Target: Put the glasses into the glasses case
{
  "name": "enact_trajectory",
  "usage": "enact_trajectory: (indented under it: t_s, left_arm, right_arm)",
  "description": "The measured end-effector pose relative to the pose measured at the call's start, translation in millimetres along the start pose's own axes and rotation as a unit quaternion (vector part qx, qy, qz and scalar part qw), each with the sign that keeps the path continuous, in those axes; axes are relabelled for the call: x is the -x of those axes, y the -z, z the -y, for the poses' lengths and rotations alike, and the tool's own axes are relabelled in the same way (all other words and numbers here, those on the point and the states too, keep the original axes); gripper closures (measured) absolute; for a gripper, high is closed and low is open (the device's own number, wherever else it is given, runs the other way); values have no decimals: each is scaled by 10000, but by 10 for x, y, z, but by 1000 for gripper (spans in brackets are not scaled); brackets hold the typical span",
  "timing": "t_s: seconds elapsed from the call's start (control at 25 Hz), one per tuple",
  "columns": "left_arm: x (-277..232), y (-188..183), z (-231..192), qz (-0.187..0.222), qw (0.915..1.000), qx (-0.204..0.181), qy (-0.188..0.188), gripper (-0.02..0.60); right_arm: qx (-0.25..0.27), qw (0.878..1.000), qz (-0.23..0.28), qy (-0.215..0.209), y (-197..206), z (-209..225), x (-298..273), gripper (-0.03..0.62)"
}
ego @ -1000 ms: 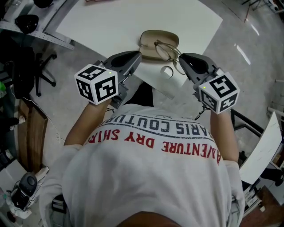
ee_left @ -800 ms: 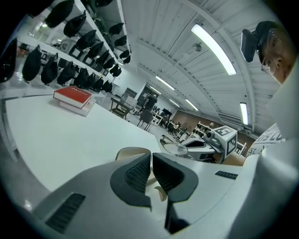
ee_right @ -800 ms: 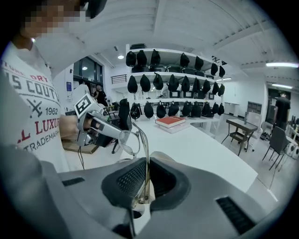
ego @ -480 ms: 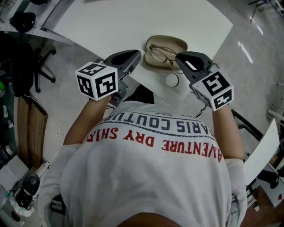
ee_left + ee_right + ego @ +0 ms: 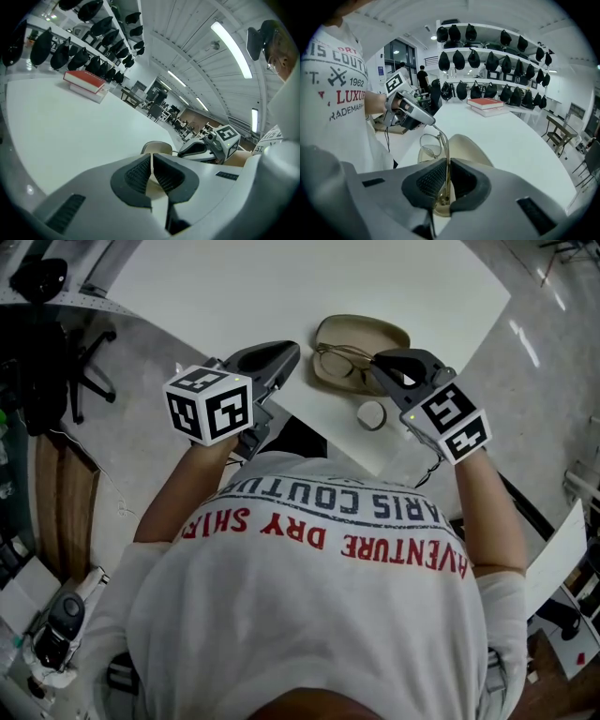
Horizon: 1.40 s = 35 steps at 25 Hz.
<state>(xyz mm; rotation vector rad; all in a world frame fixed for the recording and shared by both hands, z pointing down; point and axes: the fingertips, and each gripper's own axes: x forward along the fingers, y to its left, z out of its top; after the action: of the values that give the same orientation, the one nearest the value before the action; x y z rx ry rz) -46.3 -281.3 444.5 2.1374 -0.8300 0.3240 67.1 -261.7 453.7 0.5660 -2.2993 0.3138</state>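
**Right gripper** (image 5: 446, 168): the jaws are clamped on the glasses (image 5: 431, 144). A thin gold part of the frame runs upright between the two pads. The lenses project ahead of the jaw tips, over the near rim of the open beige glasses case (image 5: 471, 148). No view confirms whether the frame touches the case.

**Left gripper** (image 5: 151, 163): the pads are together, with only a hairline seam between them and nothing visible in it. The case lies just ahead of its tips, and the right gripper is beyond the case to the right. In the right gripper view, the left gripper's tip sits close beside the far end of the glasses. Whether they touch cannot be determined.

**Surroundings:**
- The two grippers face each other across the case, at the near corner of the white table (image 5: 281, 287).
- A small pale ring (image 5: 371, 414) lies on the table beside the right gripper, on the person's side of the case.
- A red-covered book stack (image 5: 86, 82) lies well beyond the left gripper's tips.
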Motion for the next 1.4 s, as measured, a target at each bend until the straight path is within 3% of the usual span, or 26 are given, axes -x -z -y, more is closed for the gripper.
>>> enact_trajectory:
  t_s: [0.64, 1.16, 1.4]
  left_arm:
    - [-117, 148, -273, -148, 9995, 240, -150, 545]
    - [-192, 151, -262, -161, 9997, 148, -96, 545]
    - [-141, 161, -242, -120, 9998, 123, -137, 545]
  right_arm:
    - [443, 9967, -458, -499, 248, 55, -343, 557]
    - [730, 9925, -866, -464, 393, 59, -441, 552]
    - [433, 9967, -626, -266, 333, 93, -288, 424]
